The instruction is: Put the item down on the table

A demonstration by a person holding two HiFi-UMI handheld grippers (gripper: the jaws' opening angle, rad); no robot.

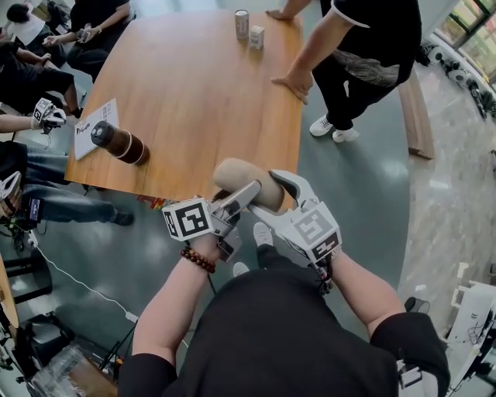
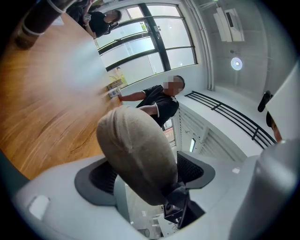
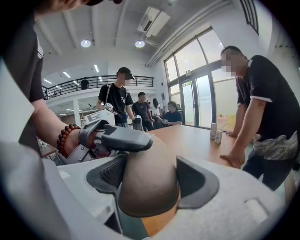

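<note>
A tan, felt-covered rounded roll hangs in the air just over the near edge of the wooden table. Both grippers meet on it. My right gripper comes from the right and grips one end; in the right gripper view the roll fills the gap and both dark pads press on it. My left gripper comes from the left. In the left gripper view the roll lies between its wide-spread jaws, and the pads seem to stand a little off it.
A dark brown bottle lies on a white sheet at the table's left edge. A can and a small box stand at the far edge. A standing person rests a hand on the right edge. People sit at the left.
</note>
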